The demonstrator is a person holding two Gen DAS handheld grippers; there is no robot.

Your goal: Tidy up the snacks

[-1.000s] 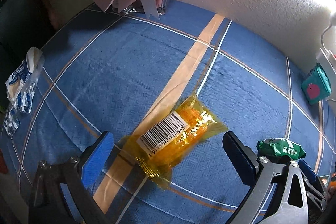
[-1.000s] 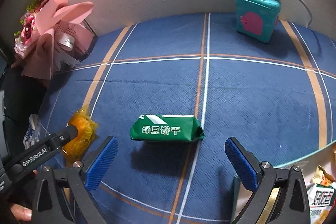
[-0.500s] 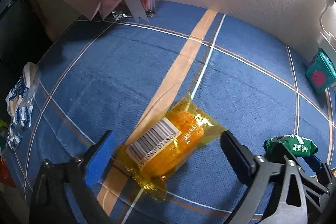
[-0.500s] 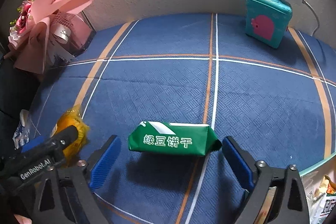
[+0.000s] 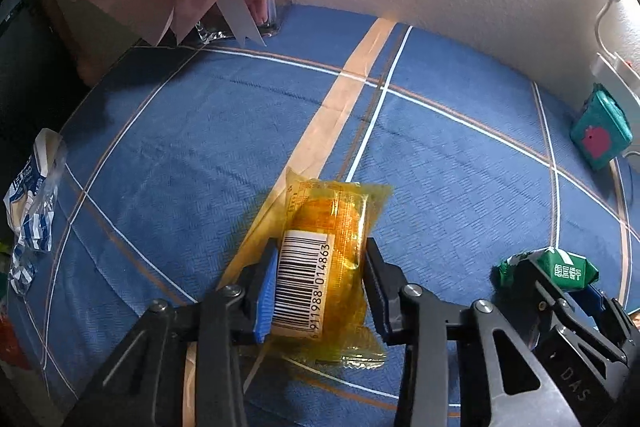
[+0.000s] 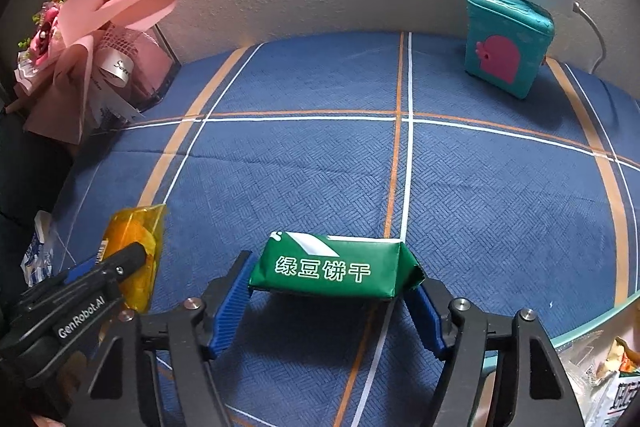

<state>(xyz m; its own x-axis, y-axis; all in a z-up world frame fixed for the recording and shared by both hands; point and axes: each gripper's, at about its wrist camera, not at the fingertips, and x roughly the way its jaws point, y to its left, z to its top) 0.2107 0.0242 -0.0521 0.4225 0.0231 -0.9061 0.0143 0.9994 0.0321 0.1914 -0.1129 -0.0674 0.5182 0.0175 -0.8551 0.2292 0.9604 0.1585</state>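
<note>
Gleaming amber wrapper (image 5: pixel 324 267) (barcode up), green packet (image 6: pixel 332 267) beside.

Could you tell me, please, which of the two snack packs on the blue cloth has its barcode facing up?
The orange pack, between the left gripper's closing jaws, shows a white barcode label on top. The green pack shows only white lettering.

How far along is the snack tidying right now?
Early. Done: some packets already lie in the glass-rimmed tray at lower right. In hand: the left gripper is closing on the yellow packet, the right gripper on the green biscuit packet. Left: carrying both over; a blue-white wrapper also remains.
</note>
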